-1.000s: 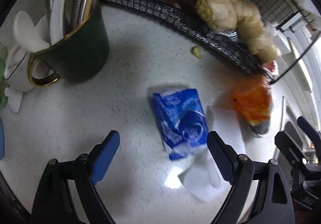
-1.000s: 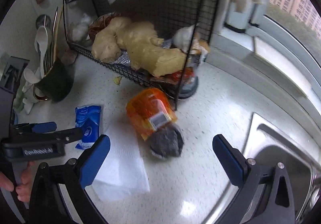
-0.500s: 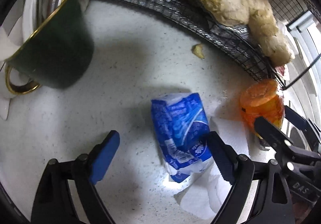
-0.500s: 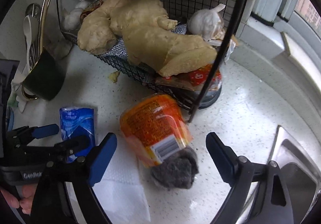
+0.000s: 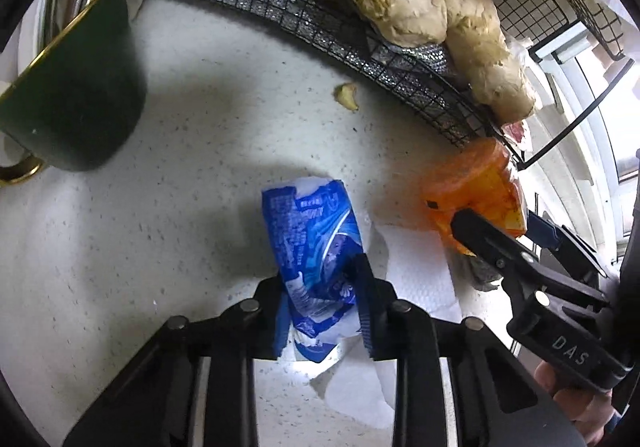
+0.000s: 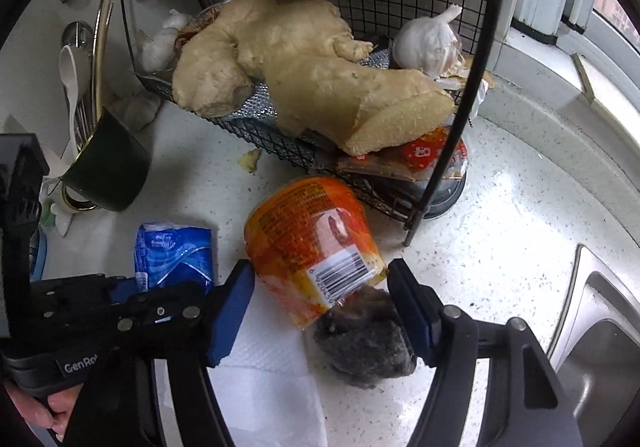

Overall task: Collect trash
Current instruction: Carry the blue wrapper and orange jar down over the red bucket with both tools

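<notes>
A blue-and-white plastic packet (image 5: pixel 312 231) lies crumpled on the speckled white counter (image 5: pixel 160 227). My left gripper (image 5: pixel 320 279) is closing and its pads pinch the packet's near end. An orange noodle cup (image 6: pixel 308 239) lies on its side beside the packet (image 6: pixel 172 255), with a grey fibrous wad (image 6: pixel 368 343) at its mouth. My right gripper (image 6: pixel 320 279) is closing around the cup near its rim, both pads meeting its sides. A white paper towel (image 6: pixel 260 379) lies flat under both grippers. The cup (image 5: pixel 476 187) also shows at the right of the left wrist view.
A black wire rack (image 6: pixel 280 143) behind the cup holds ginger (image 6: pixel 312 75) and garlic (image 6: pixel 428 43), with a red sachet (image 6: pixel 420 155) under it. A dark green mug (image 6: pixel 108 167) of utensils stands at the left. A small scrap (image 5: pixel 346 97) lies by the rack. A steel sink (image 6: pixel 592 347) sits at the right.
My left gripper's jaws went from wide apart to clamped on the blue packet. My right gripper came down and forward over the orange cup, and its jaws narrowed onto it.
</notes>
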A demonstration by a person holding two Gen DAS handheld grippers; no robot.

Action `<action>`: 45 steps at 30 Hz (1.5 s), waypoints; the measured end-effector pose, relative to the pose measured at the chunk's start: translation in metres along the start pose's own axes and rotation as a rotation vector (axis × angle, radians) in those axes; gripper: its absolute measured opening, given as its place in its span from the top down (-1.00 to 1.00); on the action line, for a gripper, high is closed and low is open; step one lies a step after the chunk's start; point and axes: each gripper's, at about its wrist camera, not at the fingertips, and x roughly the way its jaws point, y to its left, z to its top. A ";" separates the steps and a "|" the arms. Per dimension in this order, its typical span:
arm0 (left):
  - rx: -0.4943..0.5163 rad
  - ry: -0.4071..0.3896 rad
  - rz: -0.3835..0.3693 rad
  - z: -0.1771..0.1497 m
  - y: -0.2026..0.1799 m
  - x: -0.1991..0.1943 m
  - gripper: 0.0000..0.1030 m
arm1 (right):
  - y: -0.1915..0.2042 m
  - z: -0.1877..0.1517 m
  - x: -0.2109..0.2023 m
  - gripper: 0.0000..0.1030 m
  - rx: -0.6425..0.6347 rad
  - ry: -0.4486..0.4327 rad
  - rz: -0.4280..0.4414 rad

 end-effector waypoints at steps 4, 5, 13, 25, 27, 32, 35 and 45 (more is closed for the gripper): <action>0.009 -0.008 0.019 -0.010 0.000 -0.005 0.57 | -0.001 -0.001 -0.010 -0.28 0.013 -0.019 0.008; 0.013 -0.011 0.023 -0.011 -0.001 -0.010 0.57 | -0.004 -0.004 -0.015 -0.28 0.021 -0.024 0.010; 0.073 -0.079 0.015 -0.015 -0.027 -0.044 0.57 | -0.006 -0.019 -0.051 -0.28 0.054 -0.059 0.002; 0.152 -0.116 -0.001 -0.088 -0.078 -0.082 0.57 | -0.015 -0.093 -0.141 -0.28 0.095 -0.143 -0.025; 0.160 -0.122 -0.010 -0.110 -0.079 -0.090 0.57 | -0.014 -0.107 -0.155 -0.28 0.098 -0.154 -0.025; 0.177 -0.146 -0.006 -0.161 -0.099 -0.112 0.57 | -0.010 -0.150 -0.190 -0.28 0.109 -0.194 -0.014; 0.192 -0.167 -0.007 -0.193 -0.110 -0.129 0.57 | -0.009 -0.171 -0.210 -0.28 0.106 -0.217 -0.009; 0.219 -0.247 -0.025 -0.321 -0.138 -0.182 0.56 | 0.005 -0.268 -0.286 -0.29 0.096 -0.281 -0.005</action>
